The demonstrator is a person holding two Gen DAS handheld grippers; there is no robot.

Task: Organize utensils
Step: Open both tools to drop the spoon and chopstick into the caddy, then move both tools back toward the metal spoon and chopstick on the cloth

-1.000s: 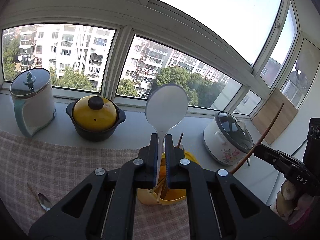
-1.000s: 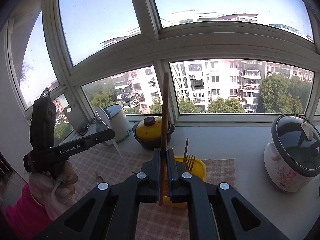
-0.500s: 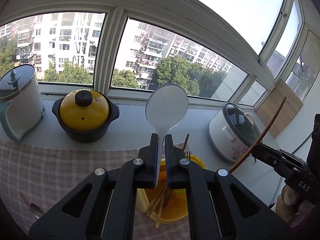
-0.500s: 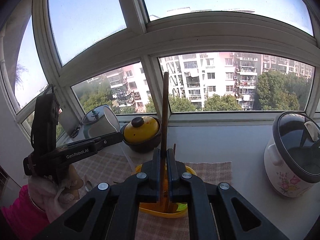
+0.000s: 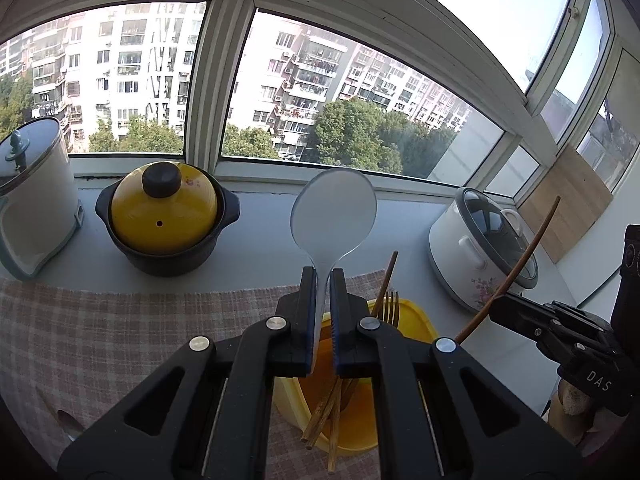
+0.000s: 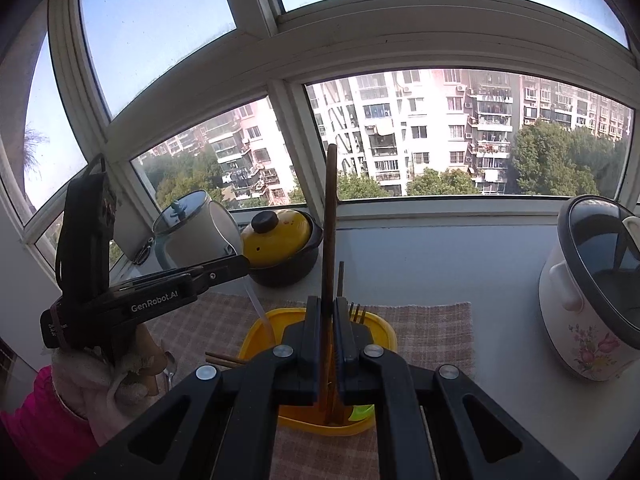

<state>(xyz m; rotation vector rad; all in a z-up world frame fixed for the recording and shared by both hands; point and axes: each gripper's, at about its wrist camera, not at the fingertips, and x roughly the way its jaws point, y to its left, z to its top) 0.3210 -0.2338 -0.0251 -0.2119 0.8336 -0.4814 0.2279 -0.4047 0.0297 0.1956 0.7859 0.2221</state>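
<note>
- Checked cloth (image 5: 120, 328) covers the near counter, grey sill behind it. Largest vessels sit on the sill: white floral rice cooker (image 5: 476, 256) with a glass lid at the right, lidded white pot (image 5: 34, 204) at the far left, black casserole with a yellow lid (image 5: 164, 216) just beside it. All 3 are lidded; contents not visible.
- Yellow utensil holder (image 6: 316, 360) stands on the cloth below both of my grippers. Inside: wooden chopsticks (image 5: 324, 412) leaning together, a dark stick rising past the rim, and a fork (image 5: 390, 308) with tines up. Right view alone shows a green scrap at the holder's near right edge.
- My left gripper (image 5: 320, 320) is clamped narrowly on the stem of the translucent rice paddle (image 5: 334, 208), blade up, held above the holder.
- My right gripper (image 6: 327, 340) is closed tight on a long dark wooden chopstick (image 6: 330, 216), upright, its lower end reaching down inside the holder.
- Left view alone: wooden cutting board (image 5: 568, 204) leaning at the far right window, and the paddle's full blade.
- Right view alone: my gloved left hand (image 6: 104, 372) with a pink sleeve, and scissors (image 6: 142, 254) on the sill beside the white pot.
- 1 metal spoon (image 5: 70, 426) lies on the cloth at the left, apart from the holder.
</note>
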